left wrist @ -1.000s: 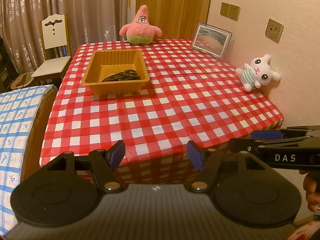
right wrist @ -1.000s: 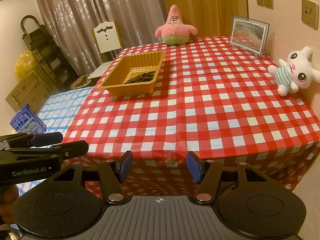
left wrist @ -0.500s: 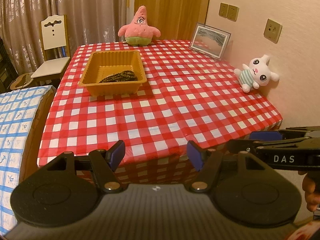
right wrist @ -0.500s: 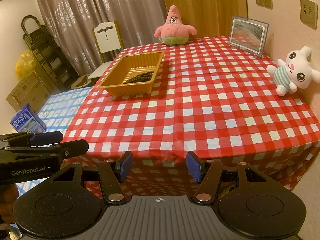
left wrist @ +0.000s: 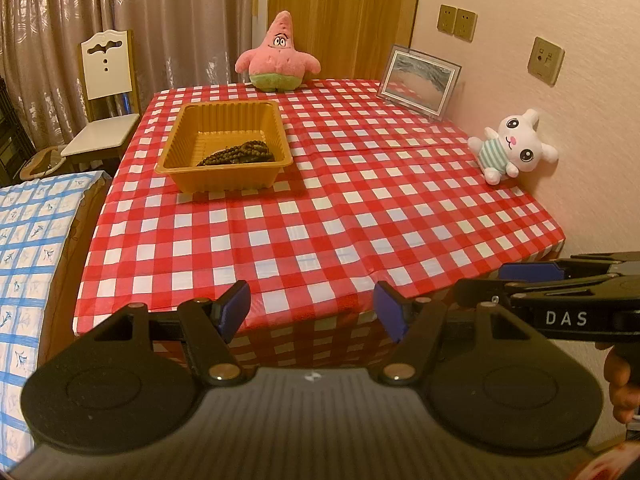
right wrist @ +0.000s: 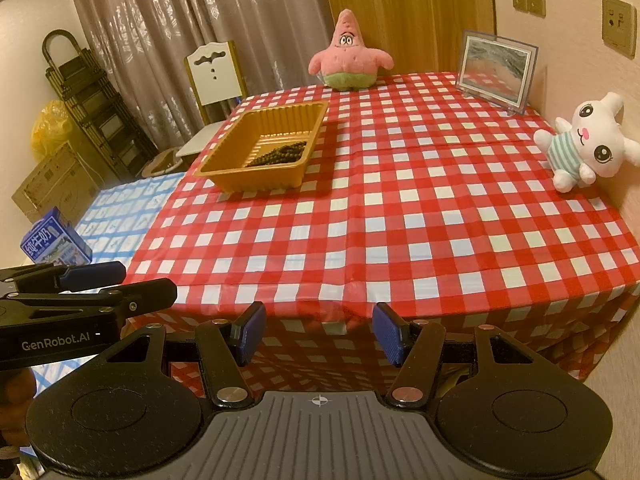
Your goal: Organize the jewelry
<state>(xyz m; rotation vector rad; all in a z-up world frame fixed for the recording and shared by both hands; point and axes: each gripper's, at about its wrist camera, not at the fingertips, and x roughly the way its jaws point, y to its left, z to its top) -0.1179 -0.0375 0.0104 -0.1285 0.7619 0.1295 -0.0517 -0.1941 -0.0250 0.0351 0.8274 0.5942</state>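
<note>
A dark beaded string of jewelry (left wrist: pixel 240 153) lies in an orange plastic tray (left wrist: pixel 188 144) on the far left of the red checked table (left wrist: pixel 360 208). It also shows in the right wrist view (right wrist: pixel 280 153), inside the tray (right wrist: pixel 232 148). My left gripper (left wrist: pixel 310 310) is open and empty, off the table's near edge. My right gripper (right wrist: pixel 318 332) is open and empty, also off the near edge. Each gripper shows at the side of the other's view.
A pink star plush (left wrist: pixel 278 56) sits at the table's far edge, a framed picture (left wrist: pixel 418 80) at the far right, and a white bunny plush (left wrist: pixel 512 148) against the right wall. A white chair (left wrist: pixel 102 120) and a blue checked surface (left wrist: pixel 28 248) stand on the left.
Both grippers have moved a little; the table and tray sit slightly further left in the left wrist view. Both stay open and empty.
</note>
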